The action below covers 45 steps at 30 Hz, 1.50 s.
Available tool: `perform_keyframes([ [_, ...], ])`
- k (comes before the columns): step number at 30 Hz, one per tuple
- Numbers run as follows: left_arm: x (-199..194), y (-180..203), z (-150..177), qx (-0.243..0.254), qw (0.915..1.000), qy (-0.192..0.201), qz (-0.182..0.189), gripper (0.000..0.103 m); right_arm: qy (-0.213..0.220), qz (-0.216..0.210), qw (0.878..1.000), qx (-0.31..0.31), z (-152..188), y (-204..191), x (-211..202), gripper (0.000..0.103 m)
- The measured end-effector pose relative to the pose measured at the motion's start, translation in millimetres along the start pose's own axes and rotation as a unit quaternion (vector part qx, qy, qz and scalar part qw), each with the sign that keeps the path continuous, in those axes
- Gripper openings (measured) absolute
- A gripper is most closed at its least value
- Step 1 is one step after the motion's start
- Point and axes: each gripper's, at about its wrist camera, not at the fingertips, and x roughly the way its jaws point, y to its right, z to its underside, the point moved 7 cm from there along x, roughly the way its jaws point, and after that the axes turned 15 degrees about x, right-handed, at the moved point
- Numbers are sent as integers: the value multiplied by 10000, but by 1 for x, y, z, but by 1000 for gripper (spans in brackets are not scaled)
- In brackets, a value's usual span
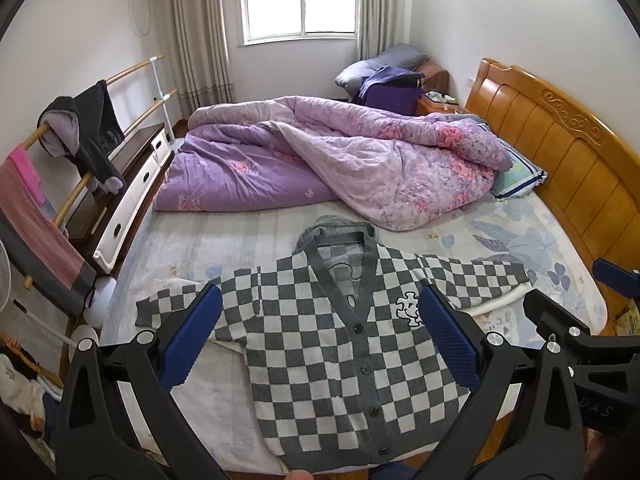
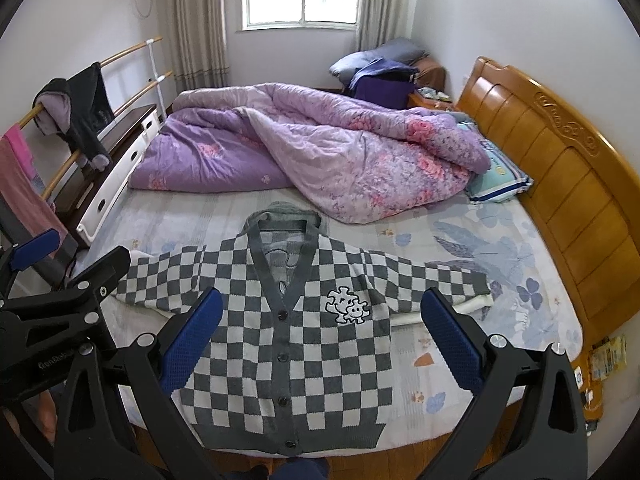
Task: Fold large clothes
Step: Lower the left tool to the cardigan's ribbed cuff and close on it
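A grey-and-white checked cardigan [image 1: 316,344] [image 2: 288,356] lies flat and buttoned on the bed, sleeves spread to both sides, hood toward the quilt, hem at the near edge. A puzzle-piece badge [image 2: 347,305] marks its chest. My left gripper [image 1: 320,304] hovers above the cardigan's body, open, with nothing between its blue pads. My right gripper [image 2: 322,306] is also open and empty, held above the chest of the cardigan. Each gripper shows at the edge of the other's view.
A rumpled purple floral quilt [image 1: 340,156] fills the far half of the bed. A pillow [image 2: 500,182] lies by the wooden headboard [image 2: 560,160] on the right. A rail with hanging clothes [image 1: 80,132] and a white drawer unit [image 1: 132,200] stand on the left.
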Motion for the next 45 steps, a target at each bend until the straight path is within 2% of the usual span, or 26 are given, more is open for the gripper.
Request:
perform_keyframes([
  [4, 26, 11, -12, 100, 9997, 166, -148, 98, -259, -115, 9993, -233, -12, 7, 36, 96],
  [8, 68, 18, -11, 143, 9996, -244, -46, 98, -494, -141, 9966, -638, -14, 8, 75, 96],
  [13, 109, -2, 12, -467, 9969, -622, 78, 98, -862, -270, 9910, -985, -6, -12, 119, 96],
  [18, 150, -43, 42, -879, 9912, -989, 27, 98, -1046, -304, 9851, -1331, 5, -51, 161, 96],
  [21, 174, -79, 62, -1062, 9891, -1023, -31, 98, -1192, -174, 9820, -1457, 15, -81, 192, 96],
  [28, 239, -189, 122, -1669, 9774, -1299, 47, 98, -1604, -78, 9812, -1076, 46, -152, 258, 95],
  [31, 275, -248, 164, -2071, 9656, -1572, 6, 98, -1696, -104, 9817, -858, 61, -183, 288, 95],
  [32, 289, -273, 183, -2326, 9587, -1635, 105, 98, -1759, -96, 9809, -829, 68, -195, 303, 95],
  [34, 312, -311, 217, -2936, 9402, -1701, 309, 98, -1905, -139, 9788, -737, 79, -214, 325, 95],
  [35, 327, -340, 244, -3443, 9220, -1719, 416, 98, -1991, -143, 9772, -722, 85, -225, 338, 95],
  [37, 345, -382, 283, -3982, 9001, -1745, 270, 98, -2099, -209, 9751, -680, 96, -244, 357, 89],
  [40, 370, -432, 334, -4428, 8761, -1907, -2, 98, -2290, -272, 9712, -605, 111, -266, 388, 81],
  [43, 384, -466, 365, -4567, 8707, -1804, -257, 98, -2484, -239, 9670, -517, 128, -283, 420, 74],
  [45, 401, -484, 392, -4843, 8550, -1833, -302, 98, -2718, -275, 9612, -380, 141, -291, 439, 68],
])
